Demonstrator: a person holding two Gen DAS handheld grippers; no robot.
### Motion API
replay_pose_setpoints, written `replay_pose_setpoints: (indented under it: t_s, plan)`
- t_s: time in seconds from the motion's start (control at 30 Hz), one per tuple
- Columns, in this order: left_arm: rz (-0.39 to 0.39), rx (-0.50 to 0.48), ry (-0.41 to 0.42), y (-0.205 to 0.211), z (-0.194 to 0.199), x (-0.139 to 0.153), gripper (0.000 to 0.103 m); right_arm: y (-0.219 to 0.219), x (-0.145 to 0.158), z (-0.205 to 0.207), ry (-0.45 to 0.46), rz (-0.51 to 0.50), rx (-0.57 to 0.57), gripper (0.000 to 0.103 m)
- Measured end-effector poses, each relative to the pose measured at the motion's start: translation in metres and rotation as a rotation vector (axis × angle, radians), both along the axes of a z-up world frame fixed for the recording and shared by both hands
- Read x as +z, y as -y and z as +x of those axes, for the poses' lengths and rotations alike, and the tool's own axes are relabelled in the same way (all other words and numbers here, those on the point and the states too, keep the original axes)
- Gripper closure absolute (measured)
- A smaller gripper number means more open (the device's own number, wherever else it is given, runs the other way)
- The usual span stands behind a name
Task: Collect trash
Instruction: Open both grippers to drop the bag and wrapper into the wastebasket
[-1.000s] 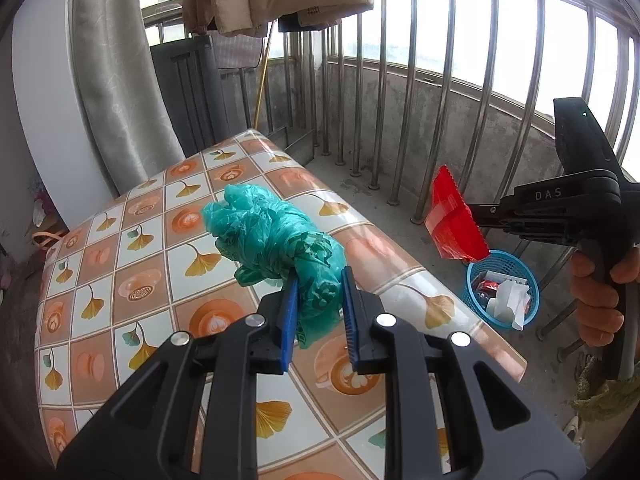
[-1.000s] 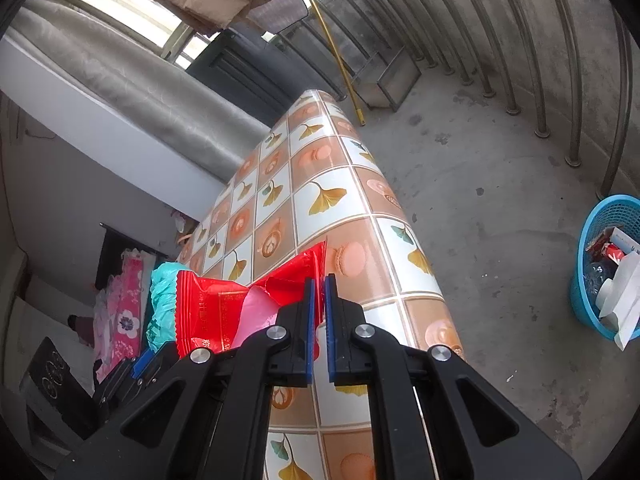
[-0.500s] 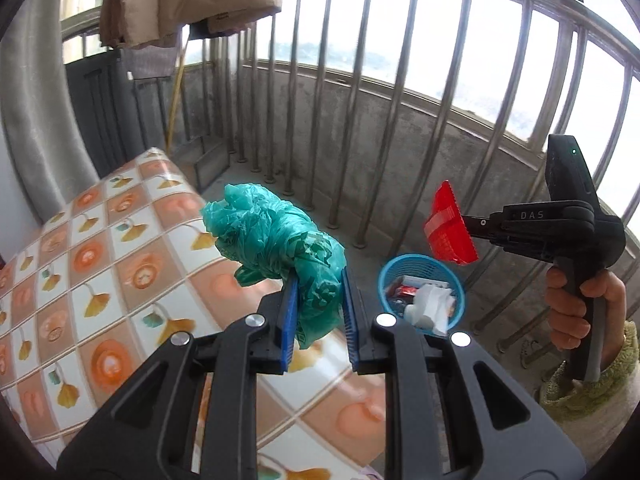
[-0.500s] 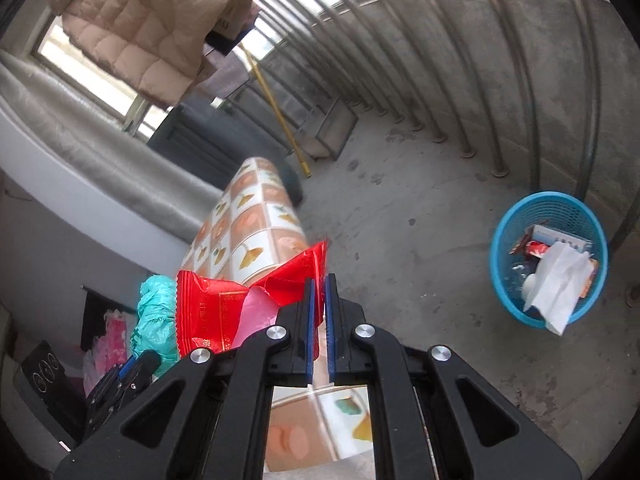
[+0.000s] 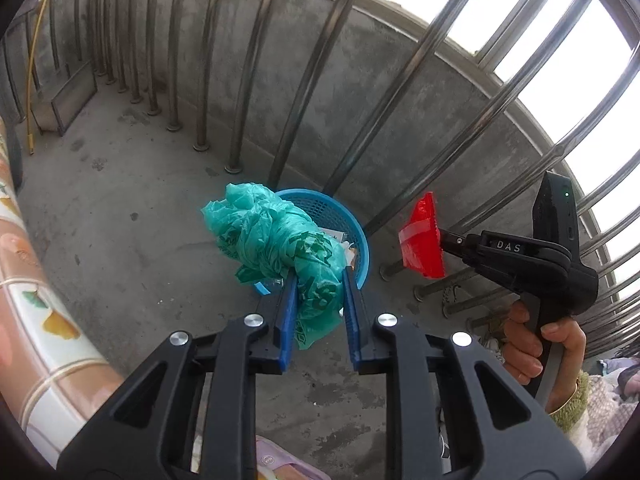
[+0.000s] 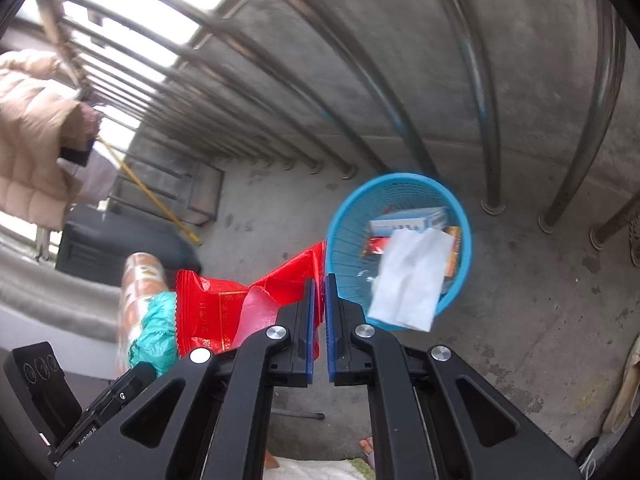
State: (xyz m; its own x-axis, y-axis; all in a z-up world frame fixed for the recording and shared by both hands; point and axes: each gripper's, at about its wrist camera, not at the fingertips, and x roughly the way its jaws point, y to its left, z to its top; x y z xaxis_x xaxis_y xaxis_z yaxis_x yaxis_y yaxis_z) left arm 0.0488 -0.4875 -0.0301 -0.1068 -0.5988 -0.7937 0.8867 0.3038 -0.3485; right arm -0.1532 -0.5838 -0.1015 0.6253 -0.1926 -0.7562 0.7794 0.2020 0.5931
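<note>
Left wrist view now shows both loads swung off the table: left gripper [image 5: 316, 280] pinching the green bag [image 5: 276, 236] over the blue basket [image 5: 356, 228], right gripper [image 6: 319, 280] clamping the red wrapper [image 6: 224, 308] at its 3 o'clock. Release looks next.

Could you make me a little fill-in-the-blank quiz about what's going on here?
1. The left gripper grips a crumpled ____ plastic bag.
2. The right gripper pinches a ____ snack wrapper.
3. The trash basket on the floor is ____.

Missing words: green; red; blue
</note>
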Motion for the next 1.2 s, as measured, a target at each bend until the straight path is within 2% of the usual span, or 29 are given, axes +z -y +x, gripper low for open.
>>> replay_pose_setpoints:
  t_s: [0.17, 0.2, 0.23, 0.27, 0.3, 0.37, 0.47, 0.53, 0.67, 0.83, 0.97, 1.03, 1.2]
  plan:
    - [0.048, -0.059, -0.003, 0.065, -0.001, -0.031, 0.083, 0.044, -0.032, 0.008, -0.043, 0.042, -0.050, 0.098]
    - [0.047, -0.062, 0.000, 0.078, -0.001, -0.037, 0.080, 0.055, -0.040, 0.011, -0.056, 0.045, -0.064, 0.097]
    - [0.047, -0.073, -0.002, 0.085, 0.002, -0.044, 0.067, 0.064, -0.048, 0.013, -0.070, 0.046, -0.078, 0.094]
    - [0.058, -0.078, -0.002, 0.092, 0.004, -0.051, 0.049, 0.074, -0.060, 0.014, -0.075, 0.059, -0.085, 0.093]
    - [0.070, -0.072, 0.003, 0.096, 0.007, -0.057, 0.045, 0.082, -0.073, 0.018, -0.084, 0.088, -0.088, 0.078]
    - [0.098, -0.049, 0.003, 0.105, 0.014, -0.068, 0.045, 0.093, -0.107, 0.023, -0.111, 0.160, -0.096, 0.060]
    - [0.112, 0.003, -0.050, 0.099, 0.025, -0.070, 0.045, 0.095, -0.137, 0.023, -0.131, 0.236, -0.098, 0.060]
    - [0.085, 0.014, -0.072, 0.088, 0.031, -0.062, 0.045, 0.089, -0.143, 0.018, -0.133, 0.235, -0.097, 0.060]
    - [0.047, 0.023, -0.045, 0.067, 0.038, -0.044, 0.044, 0.084, -0.140, 0.011, -0.138, 0.220, -0.088, 0.060]
    - [0.003, 0.042, 0.013, 0.039, 0.041, -0.018, 0.041, 0.076, -0.114, 0.000, -0.131, 0.159, -0.094, 0.060]
    - [-0.047, 0.049, 0.032, 0.004, 0.045, 0.012, 0.040, 0.057, -0.064, 0.002, -0.116, 0.040, -0.038, 0.059]
    - [-0.067, 0.045, 0.041, -0.021, 0.048, 0.033, 0.038, 0.040, -0.027, 0.009, -0.093, -0.054, 0.014, 0.054]
    - [-0.155, 0.137, 0.168, -0.109, 0.052, 0.096, 0.023, -0.039, 0.081, 0.040, -0.040, -0.368, 0.188, 0.027]
